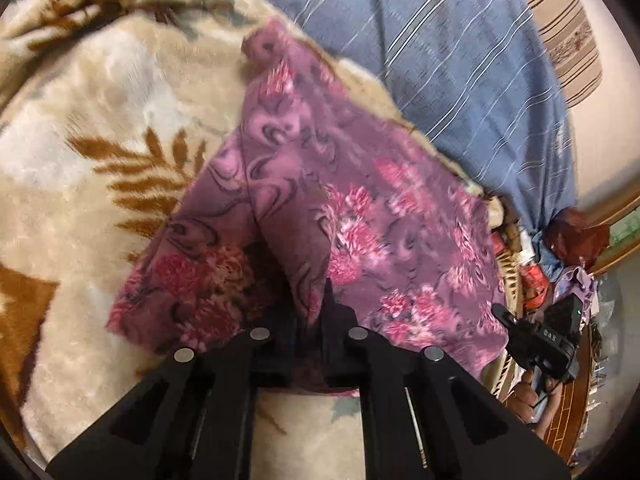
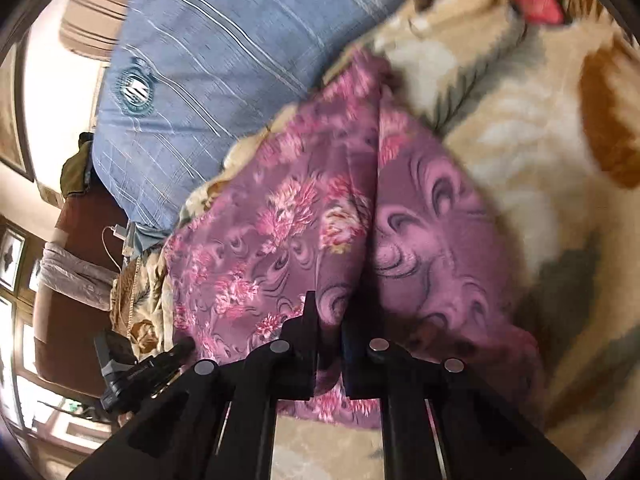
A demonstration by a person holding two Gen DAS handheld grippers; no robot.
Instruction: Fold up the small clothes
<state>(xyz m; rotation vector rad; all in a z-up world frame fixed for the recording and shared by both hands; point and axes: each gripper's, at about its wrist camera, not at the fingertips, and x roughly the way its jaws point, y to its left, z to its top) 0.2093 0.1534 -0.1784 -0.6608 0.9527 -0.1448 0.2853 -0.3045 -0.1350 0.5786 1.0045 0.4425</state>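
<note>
A small purple garment with pink flowers point(image 1: 340, 200) lies partly lifted over a cream blanket with brown leaves point(image 1: 100, 120). My left gripper point(image 1: 308, 304) is shut on the near edge of the garment, with a fold of cloth pinched between its black fingers. My right gripper point(image 2: 330, 320) is shut on the same garment point(image 2: 304, 208) at another point of its near edge, cloth rising from between the fingers. The other gripper shows at the edge of each view: the right one in the left wrist view point(image 1: 536, 340), the left one in the right wrist view point(image 2: 140, 368).
A blue striped pillow point(image 1: 460, 60) lies beyond the garment, also in the right wrist view point(image 2: 224, 40). Cluttered clothes and items point(image 1: 560, 256) sit beside the bed. A brown chair with a grey cloth point(image 2: 72, 272) stands left. A red object point(image 2: 536, 0) lies on the cream blanket point(image 2: 520, 160).
</note>
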